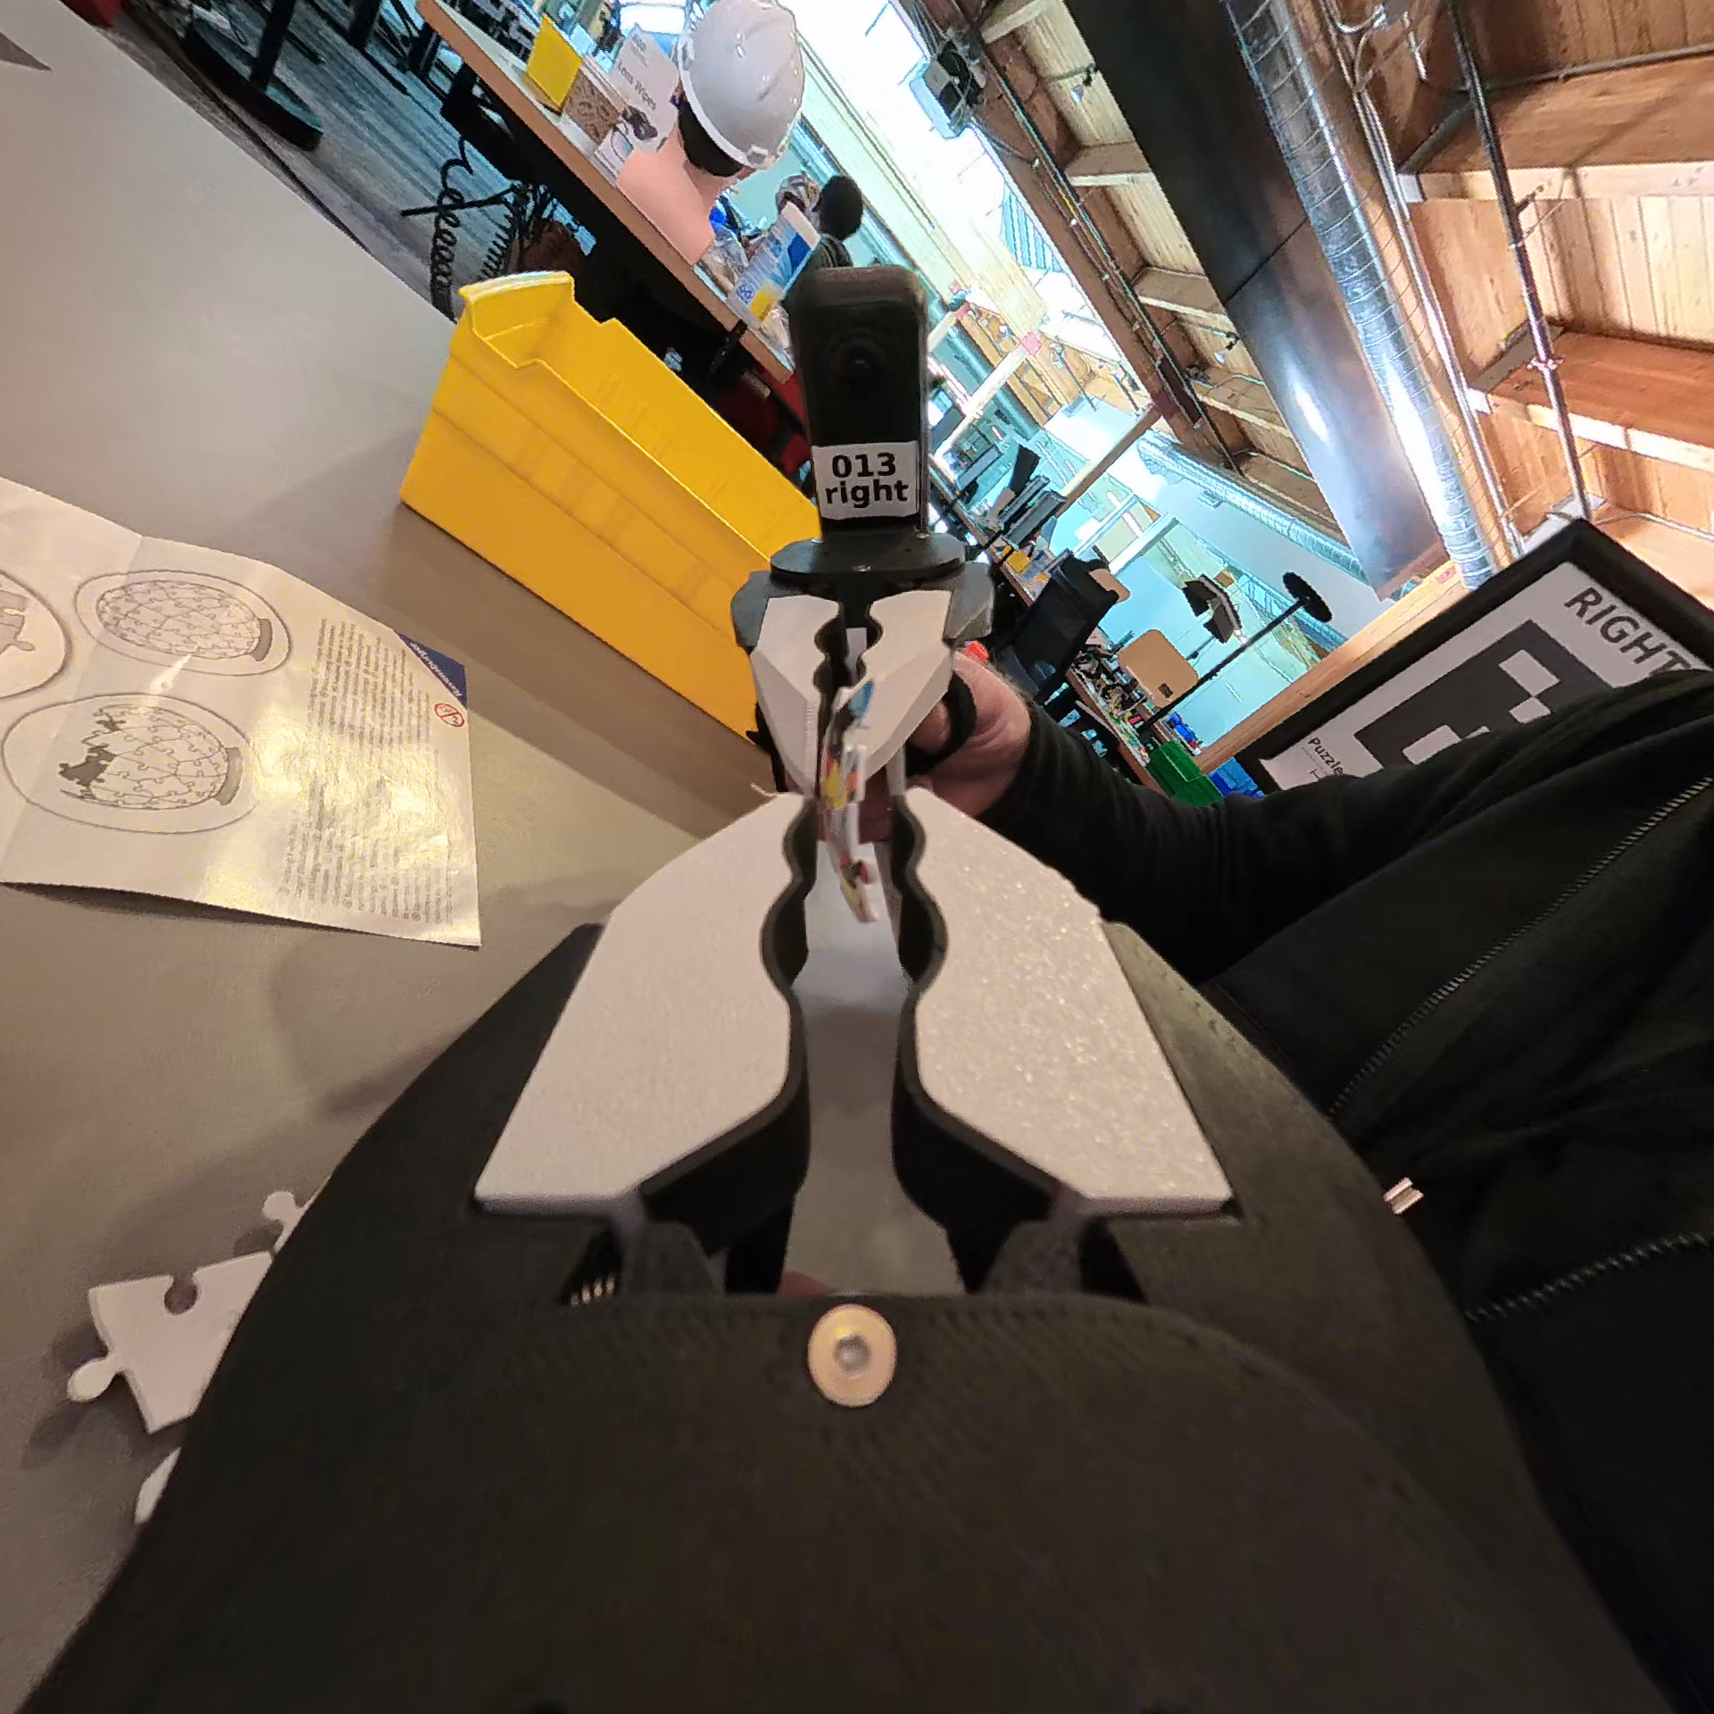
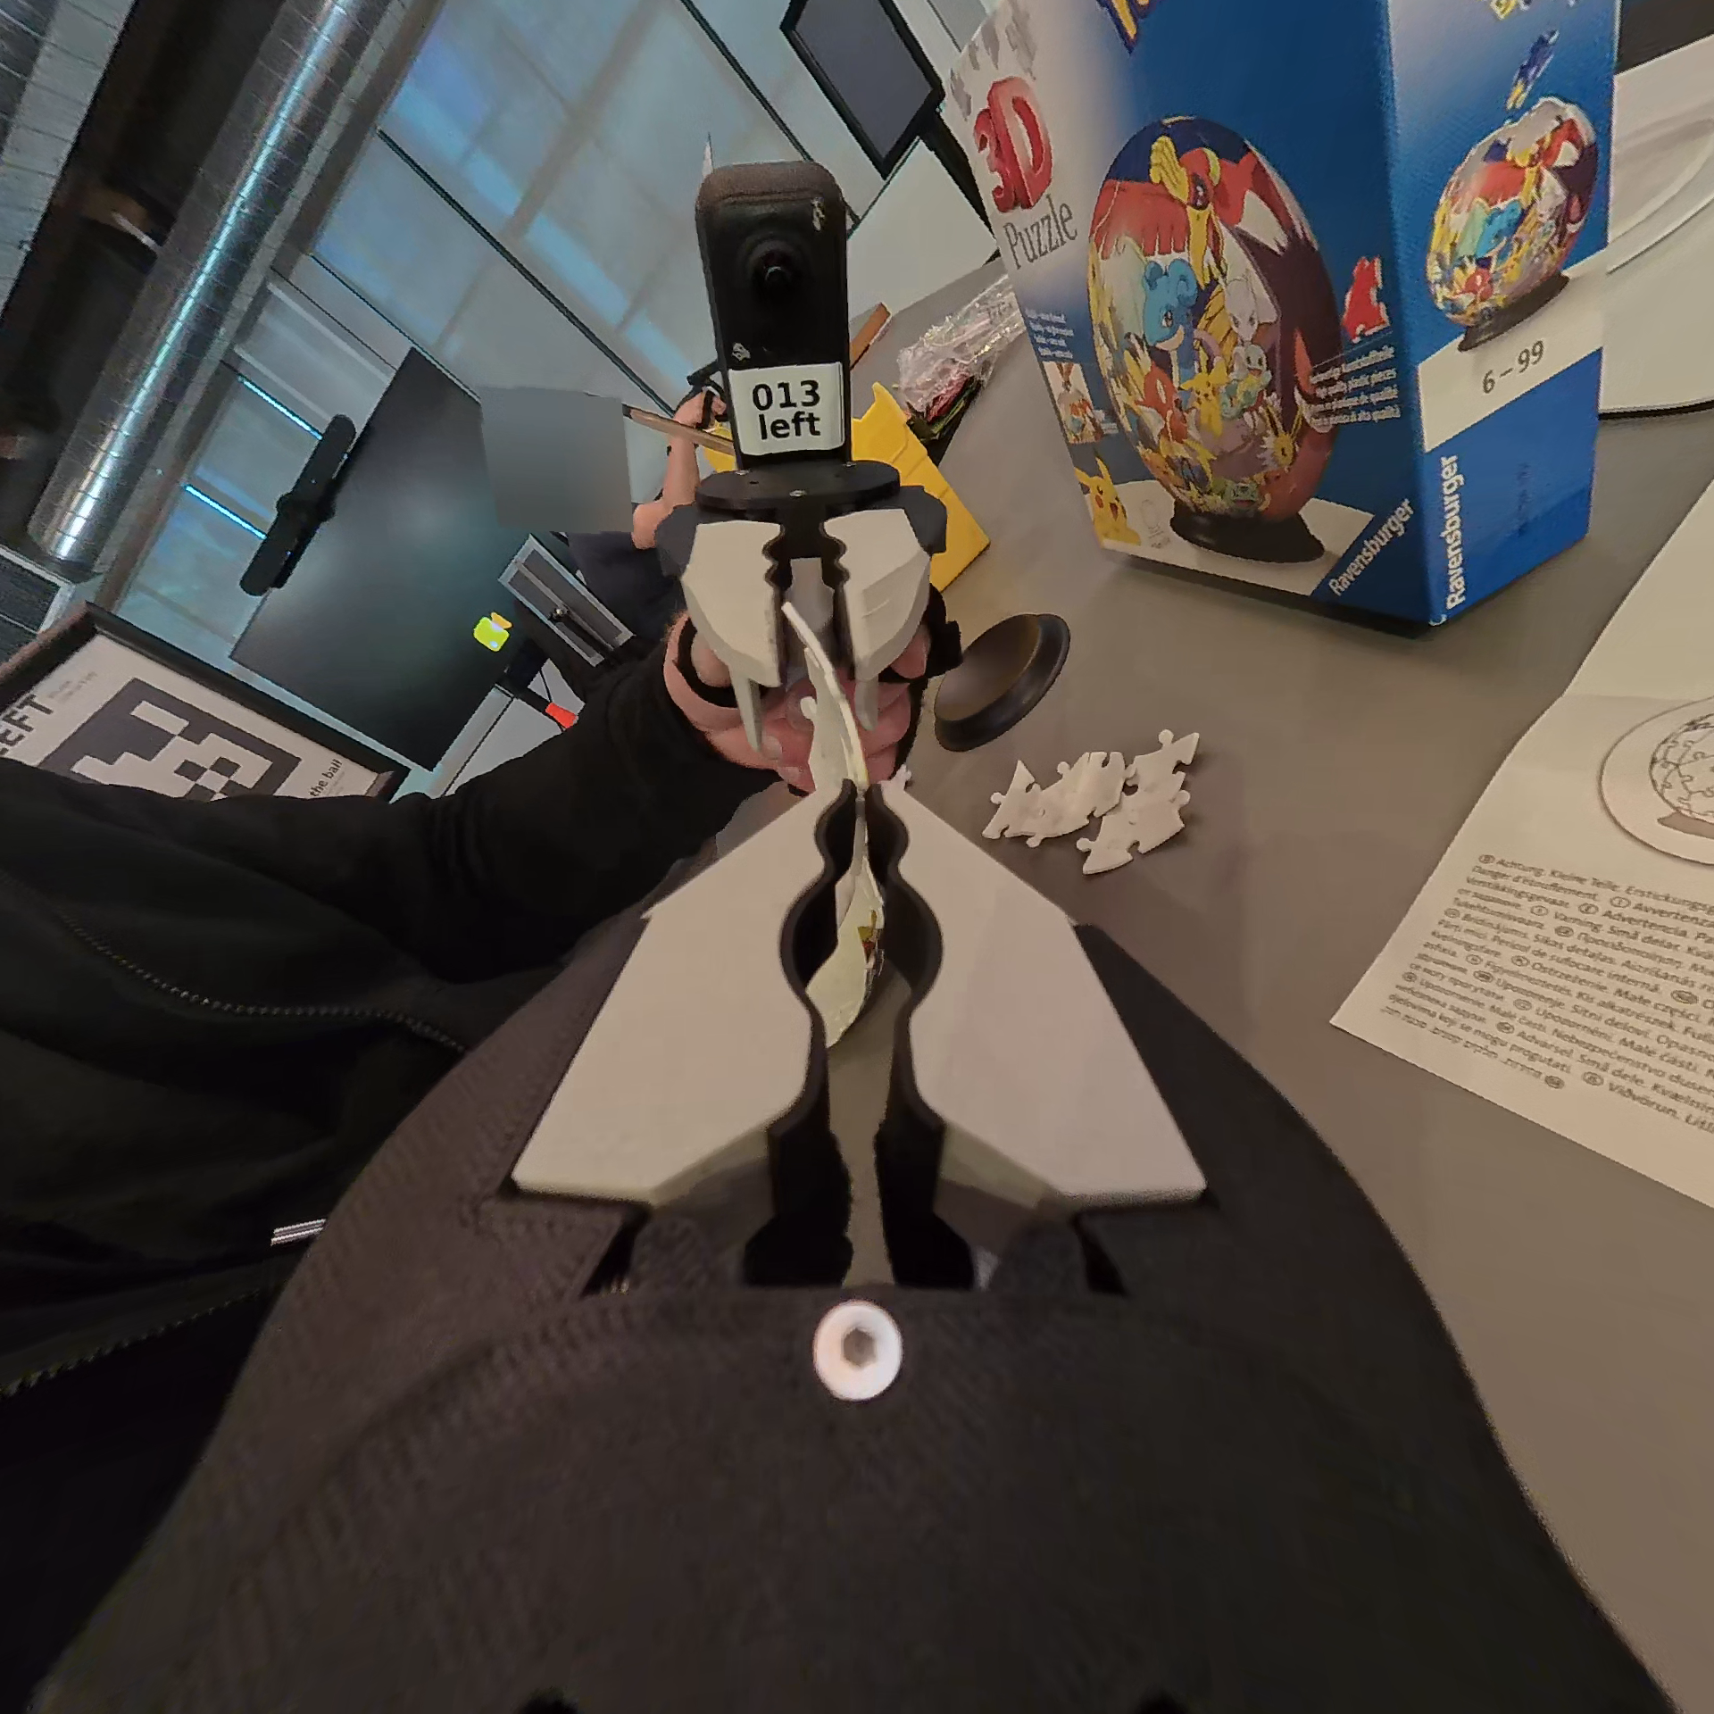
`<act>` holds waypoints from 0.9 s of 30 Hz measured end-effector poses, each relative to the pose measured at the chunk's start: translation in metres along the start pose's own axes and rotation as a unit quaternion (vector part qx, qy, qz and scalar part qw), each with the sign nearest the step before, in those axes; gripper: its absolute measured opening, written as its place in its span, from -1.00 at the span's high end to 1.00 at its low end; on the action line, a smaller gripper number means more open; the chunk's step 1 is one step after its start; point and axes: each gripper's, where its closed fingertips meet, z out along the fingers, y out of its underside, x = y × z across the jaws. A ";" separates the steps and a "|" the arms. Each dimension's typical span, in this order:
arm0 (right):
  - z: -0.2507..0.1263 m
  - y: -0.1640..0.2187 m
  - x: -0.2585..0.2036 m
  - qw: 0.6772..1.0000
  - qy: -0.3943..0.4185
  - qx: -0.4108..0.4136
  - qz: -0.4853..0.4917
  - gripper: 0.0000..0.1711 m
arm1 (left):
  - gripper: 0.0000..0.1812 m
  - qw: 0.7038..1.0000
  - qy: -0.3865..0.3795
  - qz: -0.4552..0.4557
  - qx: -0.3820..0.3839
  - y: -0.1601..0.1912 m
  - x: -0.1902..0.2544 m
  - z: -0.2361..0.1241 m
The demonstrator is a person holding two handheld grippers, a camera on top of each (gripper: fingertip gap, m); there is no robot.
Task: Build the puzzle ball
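While gripped, two joined pieces (image 1: 849, 816)

Both grippers have black textured bodies with white wavy-edged fingers (image 1: 649, 1020). Each body carries a silver screw (image 1: 851, 1356). The person's sleeve (image 2: 519, 835) is black, with a zipper.

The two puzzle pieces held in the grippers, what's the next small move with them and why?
Probably ease the left gripper and right gripper together, pressing the edges home. Each is shut on a curved puzzle piece, and the pieces meet edge to edge in mid-air between the facing tips. Whether the tabs have locked is not visible.
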 end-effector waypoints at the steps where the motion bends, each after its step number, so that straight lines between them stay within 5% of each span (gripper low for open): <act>1: 0.000 0.000 0.001 1.000 0.002 -0.001 0.001 0.99 | 0.84 1.000 0.001 0.002 -0.005 0.000 0.001 0.001; 18: 0.000 0.006 0.001 1.000 0.000 -0.021 0.002 0.86 | 0.98 0.998 -0.046 0.019 -0.036 0.005 -0.009 0.012; 27: 0.001 0.008 -0.001 0.999 0.007 -0.031 -0.016 1.00 | 0.92 0.999 -0.026 0.023 -0.036 0.006 0.001 0.016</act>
